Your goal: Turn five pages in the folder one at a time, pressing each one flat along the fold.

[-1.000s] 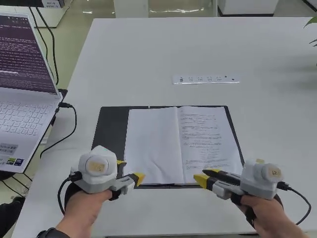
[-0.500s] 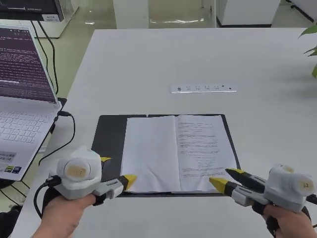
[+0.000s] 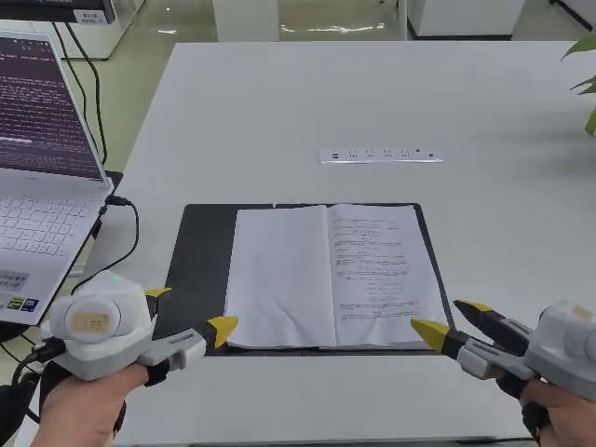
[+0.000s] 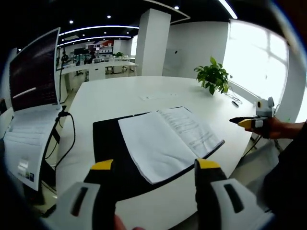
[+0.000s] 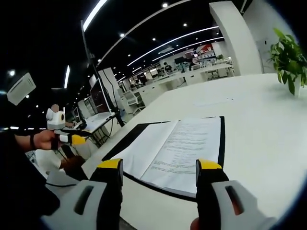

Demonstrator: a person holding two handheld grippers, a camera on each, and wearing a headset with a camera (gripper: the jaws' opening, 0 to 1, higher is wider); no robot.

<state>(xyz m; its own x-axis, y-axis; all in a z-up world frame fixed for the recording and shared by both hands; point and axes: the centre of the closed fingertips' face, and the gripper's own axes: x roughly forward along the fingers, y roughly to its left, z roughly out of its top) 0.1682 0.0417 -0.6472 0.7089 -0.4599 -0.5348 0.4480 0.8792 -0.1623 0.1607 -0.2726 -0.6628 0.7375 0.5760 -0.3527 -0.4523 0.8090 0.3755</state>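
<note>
A black folder point(image 3: 200, 270) lies open on the white table, a blank page point(image 3: 279, 275) on its left and a printed page point(image 3: 382, 270) on its right. It also appears as the folder point(image 4: 108, 139) in the left gripper view and the folder point(image 5: 221, 139) in the right gripper view. My left gripper point(image 3: 191, 312) hovers open off the folder's near left corner, nothing between its yellow tips. My right gripper point(image 3: 452, 321) hovers open off the near right corner, also holding nothing. Each gripper point(image 4: 156, 165) point(image 5: 159, 164) looks across the pages from its own side.
An open laptop point(image 3: 37, 186) stands at the table's left edge, its cable point(image 3: 126, 237) trailing toward the folder. A white power strip point(image 3: 380, 155) lies beyond the folder. Plant leaves point(image 3: 587, 84) show at the far right. The table's front edge runs just below both grippers.
Both grippers have drawn back toward me and outward, away from the folder's near edge. The pages lie as before.
</note>
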